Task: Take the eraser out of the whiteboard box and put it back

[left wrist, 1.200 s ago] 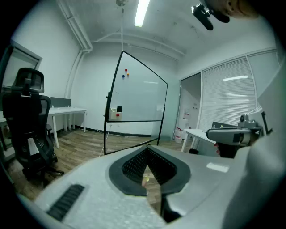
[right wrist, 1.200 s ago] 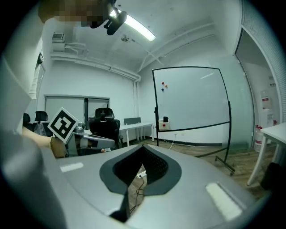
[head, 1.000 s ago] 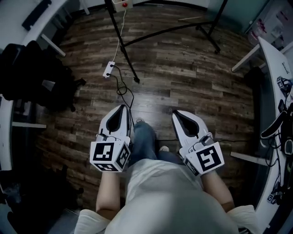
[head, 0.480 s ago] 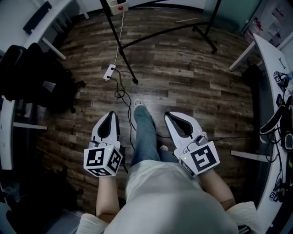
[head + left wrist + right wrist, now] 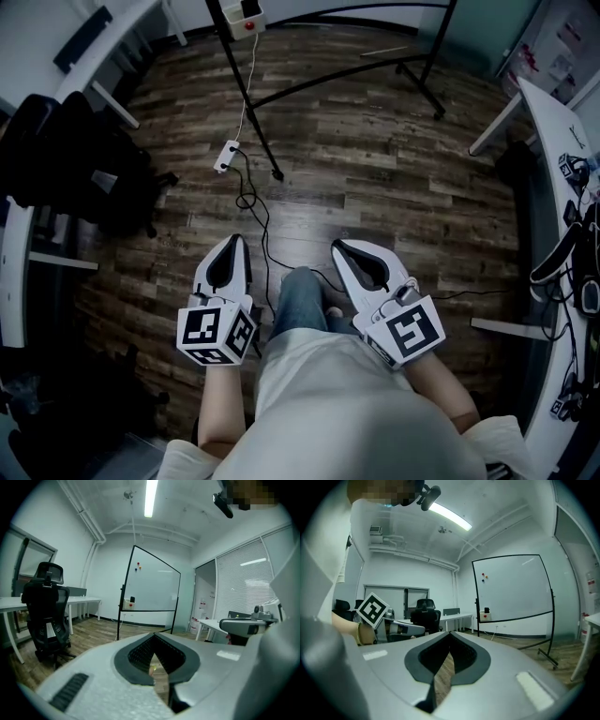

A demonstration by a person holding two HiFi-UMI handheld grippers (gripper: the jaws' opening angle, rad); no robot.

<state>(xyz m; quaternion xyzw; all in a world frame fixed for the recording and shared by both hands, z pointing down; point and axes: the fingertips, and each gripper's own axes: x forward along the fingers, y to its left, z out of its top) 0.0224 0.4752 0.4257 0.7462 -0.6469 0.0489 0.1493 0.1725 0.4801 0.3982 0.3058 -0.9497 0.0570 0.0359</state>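
Observation:
The whiteboard (image 5: 154,585) stands on its black frame at the far end of the room. A small white box (image 5: 129,604) with a red spot hangs on its tray rail, and the dark eraser (image 5: 132,600) stands upright in it. The right gripper view has the same box (image 5: 485,616) and eraser (image 5: 486,610). In the head view the box (image 5: 246,13) sits at the top edge. My left gripper (image 5: 232,242) and right gripper (image 5: 339,247) are held side by side at waist height, far from the box. Both are shut and empty, tips meeting (image 5: 153,634) (image 5: 450,633).
A black office chair (image 5: 66,159) stands at the left beside a white desk. A white power strip (image 5: 226,156) and its black cable lie on the wood floor ahead. The whiteboard's stand legs (image 5: 375,66) spread across the floor. Desks with gear (image 5: 567,187) line the right.
The floor has slid down the head view and the whiteboard box has come further into sight at the top. The person's leg has swung forward and back. Both grippers stay shut.

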